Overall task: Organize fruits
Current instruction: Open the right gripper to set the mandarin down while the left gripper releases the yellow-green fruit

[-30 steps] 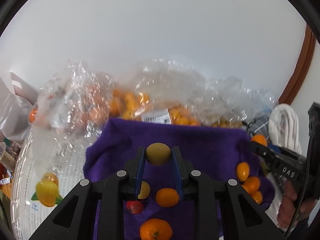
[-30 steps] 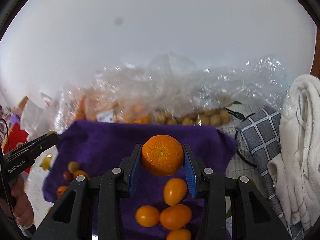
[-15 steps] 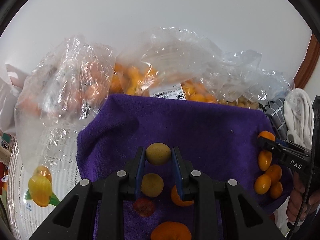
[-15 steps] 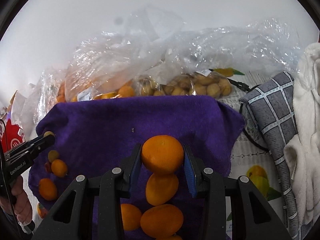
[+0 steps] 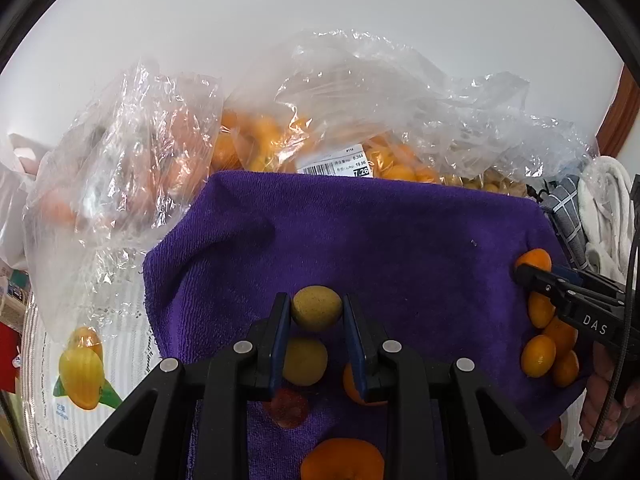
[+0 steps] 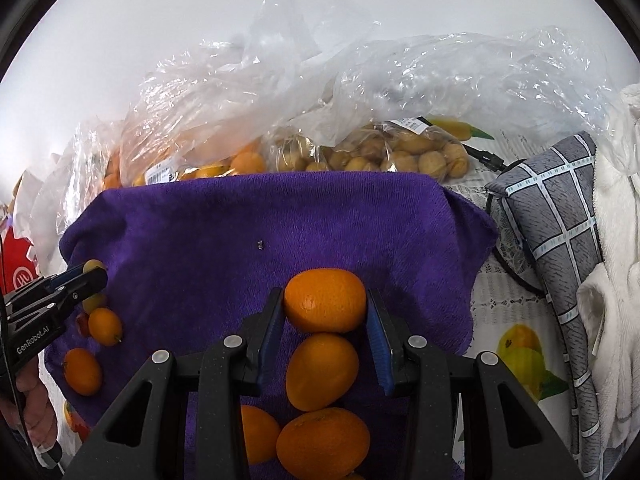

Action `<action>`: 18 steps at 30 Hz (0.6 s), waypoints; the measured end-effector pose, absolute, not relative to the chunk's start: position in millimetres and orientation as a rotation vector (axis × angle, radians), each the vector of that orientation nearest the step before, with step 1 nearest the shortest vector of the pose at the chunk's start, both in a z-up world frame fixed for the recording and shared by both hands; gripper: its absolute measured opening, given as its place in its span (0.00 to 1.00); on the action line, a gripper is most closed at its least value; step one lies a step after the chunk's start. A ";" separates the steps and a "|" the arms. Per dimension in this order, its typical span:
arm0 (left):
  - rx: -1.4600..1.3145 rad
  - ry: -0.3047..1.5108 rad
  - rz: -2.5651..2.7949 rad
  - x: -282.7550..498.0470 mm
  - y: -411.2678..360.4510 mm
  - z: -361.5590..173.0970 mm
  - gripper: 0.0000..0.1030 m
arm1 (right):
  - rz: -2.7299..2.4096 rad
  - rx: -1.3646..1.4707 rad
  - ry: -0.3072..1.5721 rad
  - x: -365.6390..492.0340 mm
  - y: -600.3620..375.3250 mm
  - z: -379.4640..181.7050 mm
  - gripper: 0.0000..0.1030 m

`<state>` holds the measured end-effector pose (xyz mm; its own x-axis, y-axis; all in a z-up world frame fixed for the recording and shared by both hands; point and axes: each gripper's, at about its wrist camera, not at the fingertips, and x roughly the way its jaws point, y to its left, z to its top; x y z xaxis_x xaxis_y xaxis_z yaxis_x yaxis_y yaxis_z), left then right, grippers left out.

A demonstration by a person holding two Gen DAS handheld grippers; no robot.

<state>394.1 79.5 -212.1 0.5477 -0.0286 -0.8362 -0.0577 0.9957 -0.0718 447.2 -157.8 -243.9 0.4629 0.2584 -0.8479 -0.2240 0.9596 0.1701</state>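
Clear plastic bags (image 5: 360, 128) of fruit crowd the far edge of a purple towel (image 6: 280, 224); a grey checked cloth (image 6: 560, 208) lies at its right. Both tools tilt down over the towel. The left gripper (image 5: 316, 312) pinches a small yellow-green fruit (image 5: 316, 307) above loose fruit. The right gripper (image 6: 325, 306) pinches an orange (image 6: 325, 300) above other oranges.

Orange (image 6: 325, 299) between hand-held gripper (image 6: 326, 320) pads

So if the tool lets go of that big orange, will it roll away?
Probably only a little. The orange is round and smooth, so it could roll, but the purple towel looks soft and fuzzy, and the oranges just below would likely stop it.
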 end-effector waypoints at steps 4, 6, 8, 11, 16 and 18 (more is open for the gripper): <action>-0.098 1.008 0.019 395.3 79.3 -216.1 0.25 | 0.299 0.026 1.047 446.9 -156.6 -244.3 0.40; -0.089 1.014 0.021 395.0 78.7 -217.9 0.25 | 0.304 0.024 1.049 447.4 -154.0 -245.2 0.44; -0.073 1.014 0.021 394.8 76.5 -218.8 0.25 | 0.308 0.015 1.049 447.2 -151.5 -245.5 0.47; -0.072 1.013 0.019 396.2 73.3 -220.4 0.25 | 0.311 -0.002 1.042 446.2 -147.1 -244.9 0.50; -0.070 1.014 0.019 398.0 72.7 -221.8 0.25 | 0.321 -0.013 1.028 445.0 -142.7 -242.3 0.54; -0.063 1.013 0.017 398.0 72.7 -222.6 0.25 | 0.326 -0.015 1.023 444.7 -141.8 -241.2 0.58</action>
<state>398.0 72.7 -222.6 0.5291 -0.0156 -0.8484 -0.0433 0.9980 -0.0454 444.7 -141.8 -241.2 0.4768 0.2601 -0.8397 -0.2737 0.9517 0.1394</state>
